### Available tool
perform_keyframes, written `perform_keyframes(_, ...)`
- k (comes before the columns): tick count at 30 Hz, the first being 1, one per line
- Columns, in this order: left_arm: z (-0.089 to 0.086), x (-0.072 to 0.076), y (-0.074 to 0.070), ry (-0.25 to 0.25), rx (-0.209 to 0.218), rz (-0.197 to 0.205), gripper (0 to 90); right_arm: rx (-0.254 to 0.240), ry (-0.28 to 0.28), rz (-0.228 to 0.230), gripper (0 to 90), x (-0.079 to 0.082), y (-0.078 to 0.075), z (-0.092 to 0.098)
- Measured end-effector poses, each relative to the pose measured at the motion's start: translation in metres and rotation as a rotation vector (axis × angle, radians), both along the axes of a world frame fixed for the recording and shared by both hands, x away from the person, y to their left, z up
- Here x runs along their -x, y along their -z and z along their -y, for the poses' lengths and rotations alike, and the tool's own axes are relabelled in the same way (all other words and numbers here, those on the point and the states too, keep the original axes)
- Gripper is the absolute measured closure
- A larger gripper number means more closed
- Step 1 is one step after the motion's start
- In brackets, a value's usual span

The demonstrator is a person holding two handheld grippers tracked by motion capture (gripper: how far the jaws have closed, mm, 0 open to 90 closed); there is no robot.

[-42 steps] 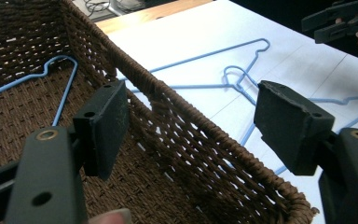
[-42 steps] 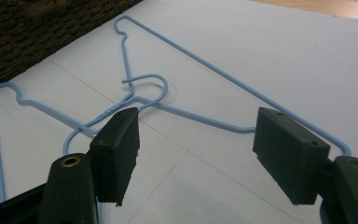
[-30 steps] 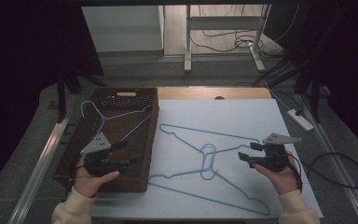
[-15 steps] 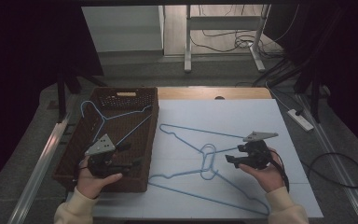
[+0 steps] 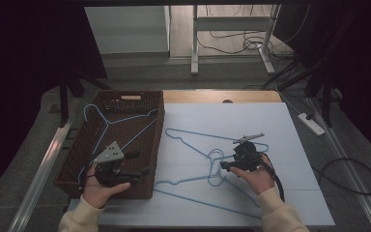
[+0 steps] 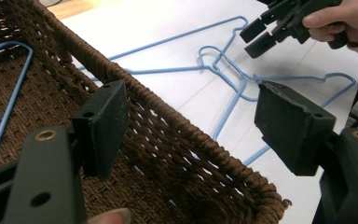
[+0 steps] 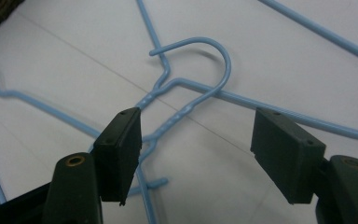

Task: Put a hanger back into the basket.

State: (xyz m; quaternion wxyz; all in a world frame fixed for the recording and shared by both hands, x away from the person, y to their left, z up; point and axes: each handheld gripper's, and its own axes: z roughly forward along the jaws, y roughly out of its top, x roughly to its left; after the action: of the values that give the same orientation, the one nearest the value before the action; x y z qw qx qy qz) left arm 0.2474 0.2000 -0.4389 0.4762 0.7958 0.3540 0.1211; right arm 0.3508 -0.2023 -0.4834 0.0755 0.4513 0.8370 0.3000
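You are bringing your right gripper [image 5: 225, 166] in over the two thin light-blue wire hangers [image 5: 207, 166] lying flat on the white table sheet [image 5: 290, 125], their hooks interlocked at the middle of the sheet. Its jaws are standing wide apart with nothing pinched, and they are pointing toward the tangle of hooks, which is lying just ahead of and below the fingertips. The nearer hanger [image 5: 198, 191] is running its long bar along the sheet's near edge toward your right forearm; the farther one [image 5: 198, 135] is stretching away toward the dark brown woven basket [image 5: 142, 181], so this hand is clearly the closer one. Your left gripper [image 5: 137, 166] is hovering over the basket's near corner, jaws likewise spread and empty, well apart from the hooks. A third blue hanger [image 5: 108, 123] is resting inside the basket. The right gripper view is giving you what the high view is blurring: the curved hook [image 7: 214, 60] and twisted neck [image 7: 161, 123] are sitting between your black pads [image 7: 119, 151], slightly toward the left one. The left gripper view is showing the basket rim [image 6: 177, 126] between you and the hangers.
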Motion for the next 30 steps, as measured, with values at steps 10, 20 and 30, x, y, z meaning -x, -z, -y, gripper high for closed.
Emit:
perform_keyframes(10,0.003,-0.002,0.001,0.01,-0.005,-0.001,26.2,-0.031,0.039,-0.022,35.0,-0.002,0.002,-0.002)
perform_keyframes(20,0.004,0.0,0.0,0.014,-0.008,0.002,26.3,-0.002,0.084,-0.085,41.6,-0.011,0.014,-0.015)
perform_keyframes(30,0.004,-0.001,0.002,0.014,-0.012,0.0,26.4,-0.052,0.171,-0.128,57.4,-0.016,0.024,-0.021)
